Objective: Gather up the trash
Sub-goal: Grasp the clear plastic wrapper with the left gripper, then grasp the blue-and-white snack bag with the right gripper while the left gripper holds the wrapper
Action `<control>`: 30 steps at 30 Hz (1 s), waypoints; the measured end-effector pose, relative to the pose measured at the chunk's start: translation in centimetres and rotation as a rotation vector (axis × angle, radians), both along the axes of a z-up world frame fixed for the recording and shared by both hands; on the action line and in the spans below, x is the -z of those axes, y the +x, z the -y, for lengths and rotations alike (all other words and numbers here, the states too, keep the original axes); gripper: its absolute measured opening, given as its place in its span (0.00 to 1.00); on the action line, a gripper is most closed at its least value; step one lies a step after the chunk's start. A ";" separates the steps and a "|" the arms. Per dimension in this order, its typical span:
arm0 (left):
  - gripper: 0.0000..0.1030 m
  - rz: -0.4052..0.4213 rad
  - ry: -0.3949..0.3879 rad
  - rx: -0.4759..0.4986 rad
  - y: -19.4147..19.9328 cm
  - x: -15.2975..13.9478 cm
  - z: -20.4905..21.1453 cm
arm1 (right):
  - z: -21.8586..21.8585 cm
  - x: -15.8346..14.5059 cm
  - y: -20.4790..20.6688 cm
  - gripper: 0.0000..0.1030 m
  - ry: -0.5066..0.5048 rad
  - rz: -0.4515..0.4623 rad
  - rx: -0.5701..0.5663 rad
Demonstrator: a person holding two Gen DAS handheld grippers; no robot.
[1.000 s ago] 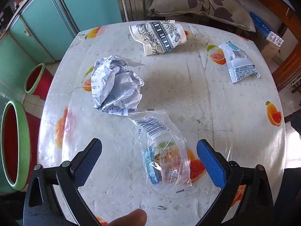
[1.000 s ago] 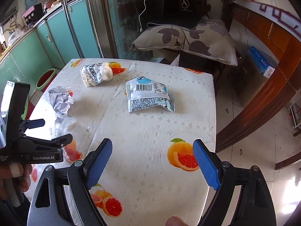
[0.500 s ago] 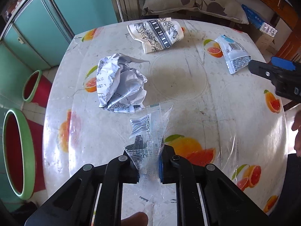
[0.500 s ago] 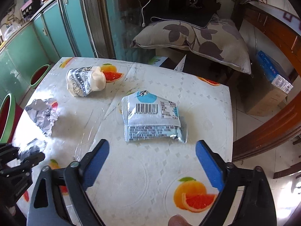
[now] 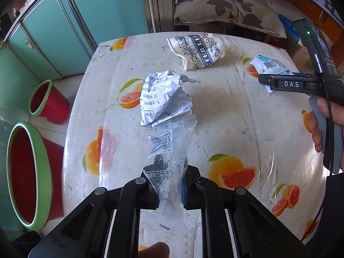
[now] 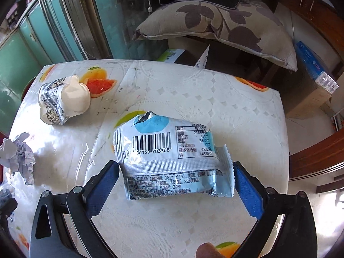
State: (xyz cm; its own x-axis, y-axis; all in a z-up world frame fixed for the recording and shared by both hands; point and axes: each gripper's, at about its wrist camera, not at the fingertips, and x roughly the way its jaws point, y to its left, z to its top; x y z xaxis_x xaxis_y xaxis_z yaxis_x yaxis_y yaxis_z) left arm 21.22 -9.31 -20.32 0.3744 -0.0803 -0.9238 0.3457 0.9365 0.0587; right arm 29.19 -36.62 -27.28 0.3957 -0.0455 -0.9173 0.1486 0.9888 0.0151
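My left gripper [image 5: 169,190] is clamped on the clear plastic wrapper [image 5: 169,150], lifted just in front of the crumpled paper [image 5: 164,99] on the table [image 5: 247,129], while my right gripper [image 6: 176,185] stands wide apart astride the silver snack packet [image 6: 172,159], pads not pressing it, crushed cup [image 6: 62,101] farther off

Left gripper [image 5: 168,190]: black plastic linkage arms joined by round silver-grey pivot screws, with a strip of blue pad [image 5: 183,193] showing on the inner face of one finger. Right gripper [image 6: 176,186]: same black frame and pivot screws, both fingers faced with long blue rubber pads [image 6: 247,193]. In the left wrist view its black body carries white letters "DAS", a green indicator light, a thin black cable and a grey handle; a dark sleeve [image 5: 331,215] shows below.
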 end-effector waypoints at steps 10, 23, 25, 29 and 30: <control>0.13 0.029 -0.015 -0.020 -0.1 -1.4 -2.4 | -1.3 -1.3 -0.8 0.03 -0.016 0.029 -0.001; 0.13 0.091 -0.051 -0.069 -1.7 -4.6 -7.1 | -4.5 -7.0 -5.8 0.03 -0.060 0.116 -0.021; 0.13 0.104 -0.062 -0.074 -2.0 -5.3 -7.8 | -5.5 -8.5 -6.9 0.03 -0.075 0.136 -0.032; 0.13 0.144 -0.082 -0.082 -3.0 -7.4 -9.4 | -8.0 -11.6 -9.4 0.03 -0.091 0.178 -0.055; 0.13 0.155 -0.085 -0.084 -3.2 -8.0 -9.9 | -8.7 -12.3 -10.1 0.03 -0.095 0.187 -0.063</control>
State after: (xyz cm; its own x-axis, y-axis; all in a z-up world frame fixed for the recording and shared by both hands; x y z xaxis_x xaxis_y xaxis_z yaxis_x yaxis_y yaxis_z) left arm 18.00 0.59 -12.36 0.5201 -0.1179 -0.8459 0.2591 0.9655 0.0248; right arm 19.05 -27.88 -14.98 0.5635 -0.0980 -0.8203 0.0898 0.9943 -0.0572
